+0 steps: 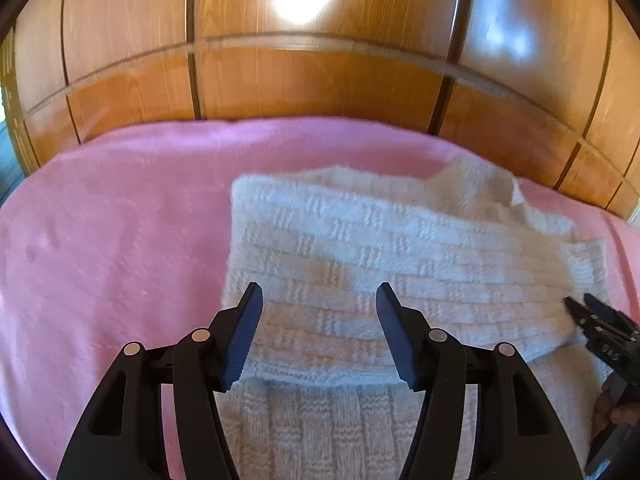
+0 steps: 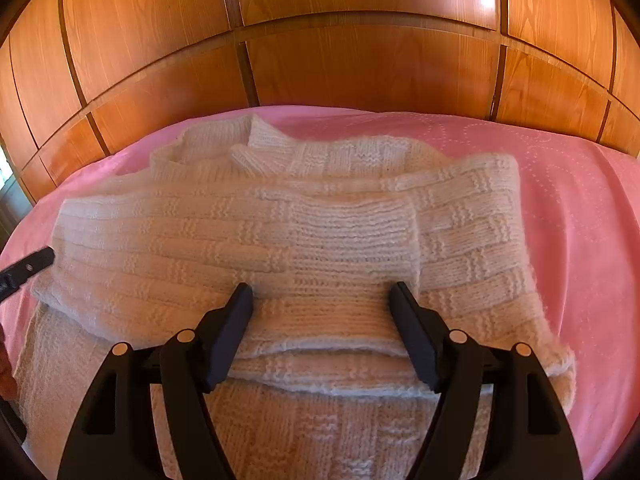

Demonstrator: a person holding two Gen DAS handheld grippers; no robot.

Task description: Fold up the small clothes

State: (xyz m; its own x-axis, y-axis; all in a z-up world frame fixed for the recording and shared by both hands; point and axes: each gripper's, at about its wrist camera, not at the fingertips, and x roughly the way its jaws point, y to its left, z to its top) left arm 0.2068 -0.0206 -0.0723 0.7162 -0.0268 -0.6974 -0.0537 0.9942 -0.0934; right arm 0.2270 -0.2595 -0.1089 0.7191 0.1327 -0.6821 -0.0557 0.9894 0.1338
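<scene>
A cream knitted sweater lies on the pink blanket, both sleeves folded across its body. In the right wrist view the sweater fills the middle, a ribbed sleeve cuff on top and the collar at the far side. My left gripper is open and empty, just above the sweater's left part. My right gripper is open and empty above the folded sleeve. The right gripper's tips show at the right edge of the left wrist view, the left gripper's tip at the left edge of the right wrist view.
A glossy wooden panelled wardrobe stands right behind the bed's far edge, also seen in the right wrist view. Bare pink blanket lies left of the sweater and to its right. The person's hand shows at lower right.
</scene>
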